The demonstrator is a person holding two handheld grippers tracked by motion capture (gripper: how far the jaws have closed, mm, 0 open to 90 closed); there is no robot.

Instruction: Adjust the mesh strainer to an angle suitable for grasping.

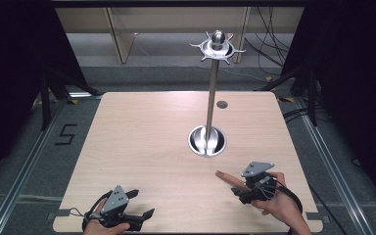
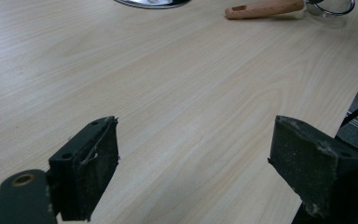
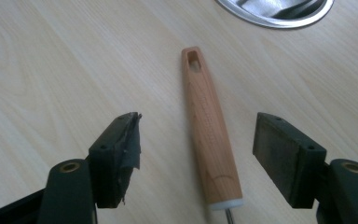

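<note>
The right gripper (image 3: pixel 196 158) has its jaws apart, astride a wooden handle (image 3: pixel 209 135) lying on the pale wood desk (image 1: pixel 142 147). The left gripper (image 2: pixel 193 163) has its jaws apart over bare desk. Beyond both, a steel stand (image 1: pixel 208 139) rises against dark surroundings.

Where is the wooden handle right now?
The wooden handle lies flat on the table, between the open jaws of the right gripper, just short of the stand's round steel base.

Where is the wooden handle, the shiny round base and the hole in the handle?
wooden handle (image 3: pixel 209 140), right gripper view, middle of its length.
shiny round base (image 1: pixel 207 142), high view, front rim.
hanging hole (image 3: pixel 193 59), right gripper view, far end of the handle.
</note>
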